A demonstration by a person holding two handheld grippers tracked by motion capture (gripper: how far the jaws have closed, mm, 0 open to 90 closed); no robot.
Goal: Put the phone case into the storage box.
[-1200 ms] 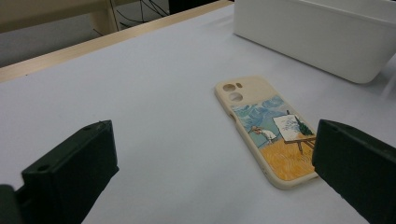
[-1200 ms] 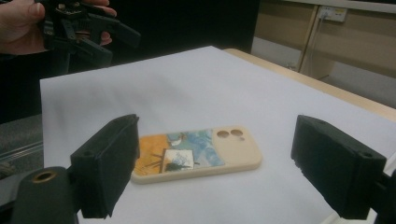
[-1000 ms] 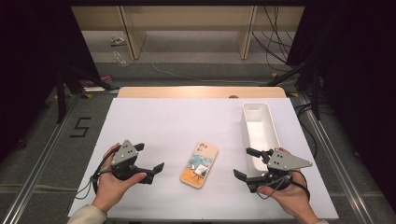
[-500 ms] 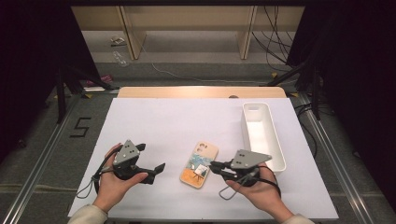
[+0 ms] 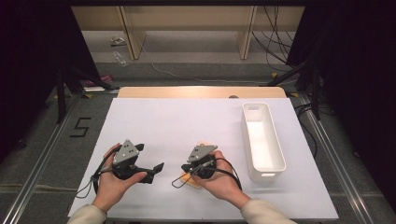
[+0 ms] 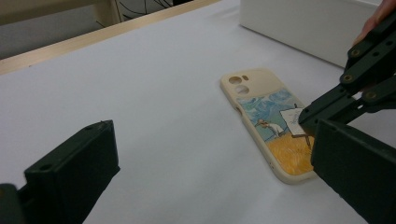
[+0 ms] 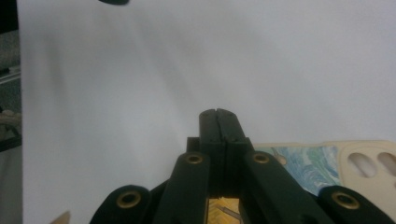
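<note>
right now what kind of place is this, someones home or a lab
Most likely a lab or recording workspace, not a home. A white table sits inside metal floor rails, loose cables run behind it, a number 5 is marked on the floor, and dark curtains hang at the sides.

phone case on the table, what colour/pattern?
Cream phone case with a painted print: blue swirly sky, golden field, small figure at an easel. Clearest in the left gripper view.

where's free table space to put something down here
The far half of the white table, from the wooden edge to the hands, left of the white bin, is bare. It is crowded near the phone case under the right gripper.
</note>
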